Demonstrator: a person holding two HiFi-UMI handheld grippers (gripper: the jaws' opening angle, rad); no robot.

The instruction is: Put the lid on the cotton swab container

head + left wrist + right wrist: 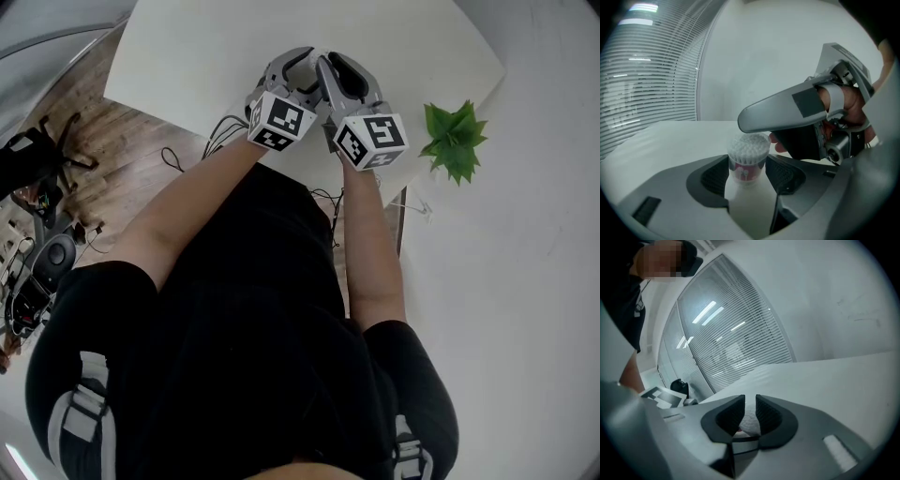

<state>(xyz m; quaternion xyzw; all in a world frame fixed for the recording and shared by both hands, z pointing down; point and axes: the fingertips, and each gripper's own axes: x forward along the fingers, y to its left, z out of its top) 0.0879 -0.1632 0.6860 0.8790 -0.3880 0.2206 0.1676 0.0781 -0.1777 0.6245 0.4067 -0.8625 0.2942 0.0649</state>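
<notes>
1. The cotton swab container [746,161] is upright between the fingers of the left gripper [747,177]. One dark pad presses each side of its red-labelled body. The grip sits low on the container, which leaves the top clear for the lid.
2. The container's top shows a packed dome of white swab tips. I can make out no lid on it, though a clear one would be hard to see. The gripper body hides the base, so I cannot tell whether the container rests on the table [216,56].
3. The right gripper [750,416] sits just above and beside the container's top. One long grey finger reaches over the swab tips. This looks like an approach from overhead, as fitting a cap would need.
4. Its fingers are nearly together, with only a narrow slit between them. The swab tips and a bit of the red label show through that slit. A thin dark arc crosses low in the gap and may be the rim of a clear lid. I cannot tell whether it is, or whether the fingers are pinching it.
5. Judged from this, the left side is only steadying the container so a downward push will not tip it. The capping itself looks unfinished.
6. A green plant [455,139] stands well to the right of the container and is not involved.
</notes>
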